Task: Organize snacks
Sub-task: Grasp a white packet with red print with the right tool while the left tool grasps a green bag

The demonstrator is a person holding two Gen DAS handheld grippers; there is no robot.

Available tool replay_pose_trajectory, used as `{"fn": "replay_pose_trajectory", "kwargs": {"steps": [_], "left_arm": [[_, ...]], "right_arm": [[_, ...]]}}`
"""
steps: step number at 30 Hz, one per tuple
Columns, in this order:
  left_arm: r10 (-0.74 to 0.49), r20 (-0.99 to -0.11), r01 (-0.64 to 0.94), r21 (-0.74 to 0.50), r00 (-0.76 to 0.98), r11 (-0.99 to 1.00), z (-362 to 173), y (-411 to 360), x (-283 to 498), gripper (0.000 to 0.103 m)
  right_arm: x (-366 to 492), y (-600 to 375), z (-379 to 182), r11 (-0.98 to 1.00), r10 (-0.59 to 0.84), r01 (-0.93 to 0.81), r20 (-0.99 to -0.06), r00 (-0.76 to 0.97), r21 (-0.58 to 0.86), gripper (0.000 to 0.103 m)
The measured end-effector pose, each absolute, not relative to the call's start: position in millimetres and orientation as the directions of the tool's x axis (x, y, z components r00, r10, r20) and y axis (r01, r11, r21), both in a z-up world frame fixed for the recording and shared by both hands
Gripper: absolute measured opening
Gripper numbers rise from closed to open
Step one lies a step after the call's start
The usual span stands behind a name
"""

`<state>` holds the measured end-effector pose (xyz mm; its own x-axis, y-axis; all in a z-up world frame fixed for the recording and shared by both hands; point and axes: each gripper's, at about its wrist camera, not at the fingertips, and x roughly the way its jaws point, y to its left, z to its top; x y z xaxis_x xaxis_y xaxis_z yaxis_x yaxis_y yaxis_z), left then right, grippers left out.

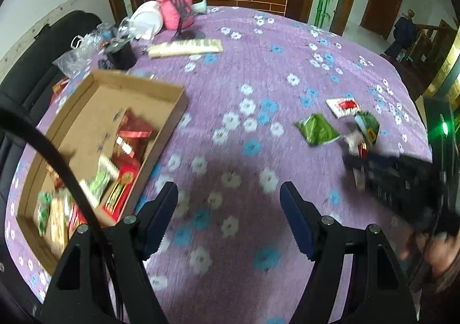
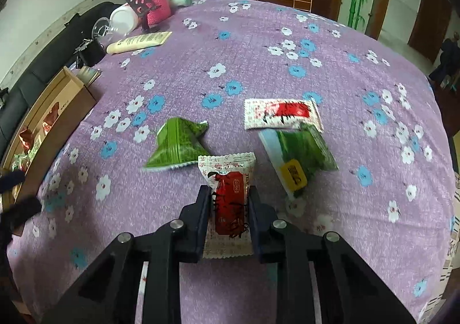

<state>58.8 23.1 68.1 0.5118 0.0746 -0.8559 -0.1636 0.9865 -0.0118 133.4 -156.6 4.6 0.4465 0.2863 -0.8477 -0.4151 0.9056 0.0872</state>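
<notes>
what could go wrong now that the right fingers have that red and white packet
The right gripper pinches the red and white packet by its soft middle, so it could slip or twist on the way to the cardboard box. The crumpled green packet lies right beside it and could be dragged along. The left gripper hangs open and empty next to the box, so the two hands might bump there.
</notes>
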Motion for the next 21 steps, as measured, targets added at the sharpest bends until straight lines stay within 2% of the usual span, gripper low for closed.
{"fn": "replay_pose_trajectory", "kwargs": {"steps": [10, 21], "left_arm": [[-0.070, -0.898, -0.134, -0.141, 0.434, 0.981, 79.8, -14.1, 143.8, 0.074], [-0.142, -0.951, -0.150, -0.188, 0.274, 0.971, 41.5, -47.0, 184.7, 0.074]], "right_arm": [[91.0, -198.7, 10.0, 0.914, 0.319, -0.375, -0.849, 0.422, 0.157, 0.024], [80.9, -220.3, 5.0, 0.920, 0.348, -0.321, -0.841, 0.414, 0.223, 0.025]]}}
